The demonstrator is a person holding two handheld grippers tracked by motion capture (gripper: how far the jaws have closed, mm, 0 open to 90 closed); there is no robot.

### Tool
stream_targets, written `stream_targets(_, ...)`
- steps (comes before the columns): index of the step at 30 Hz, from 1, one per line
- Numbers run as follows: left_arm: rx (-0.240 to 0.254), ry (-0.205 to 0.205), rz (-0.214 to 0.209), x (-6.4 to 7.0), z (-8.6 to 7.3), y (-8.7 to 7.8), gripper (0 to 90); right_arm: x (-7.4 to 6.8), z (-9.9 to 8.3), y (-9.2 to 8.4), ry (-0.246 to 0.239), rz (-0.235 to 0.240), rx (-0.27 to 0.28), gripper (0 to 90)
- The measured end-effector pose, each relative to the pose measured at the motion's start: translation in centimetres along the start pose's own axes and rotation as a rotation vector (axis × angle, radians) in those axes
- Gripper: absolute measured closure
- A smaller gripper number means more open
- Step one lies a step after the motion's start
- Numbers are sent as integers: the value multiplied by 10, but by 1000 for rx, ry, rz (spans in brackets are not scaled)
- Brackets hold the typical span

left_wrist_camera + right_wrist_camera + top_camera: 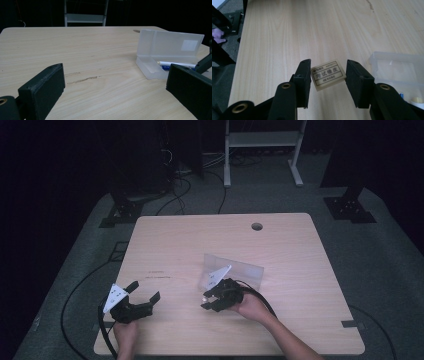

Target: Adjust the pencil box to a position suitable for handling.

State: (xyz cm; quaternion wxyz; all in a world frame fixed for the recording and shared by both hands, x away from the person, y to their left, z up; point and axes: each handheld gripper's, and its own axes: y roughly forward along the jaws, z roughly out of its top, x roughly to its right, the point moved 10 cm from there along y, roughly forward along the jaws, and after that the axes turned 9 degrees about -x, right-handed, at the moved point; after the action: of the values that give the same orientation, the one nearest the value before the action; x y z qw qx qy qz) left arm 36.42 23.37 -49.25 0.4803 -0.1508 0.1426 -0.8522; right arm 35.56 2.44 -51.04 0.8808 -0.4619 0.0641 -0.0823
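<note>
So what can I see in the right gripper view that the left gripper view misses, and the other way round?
Right gripper view alone: a small labelled eraser clamped between the right gripper jaws, above the table.

Left gripper view alone: the left gripper with its jaws wide apart and nothing between them, the case's upright lid, and a white pen lying in the tray with something blue beside it.

Both: the wooden table and the open clear plastic case.
</note>
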Motion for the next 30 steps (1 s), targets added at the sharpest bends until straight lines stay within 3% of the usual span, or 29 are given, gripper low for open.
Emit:
stream_targets(6,-1,-1,0,0,0,0,11,7,7,-6,9,-9,24,558)
stream_targets(30,0,6,-1,0,0,1,11,30,24,-26,23,-55,34,558)
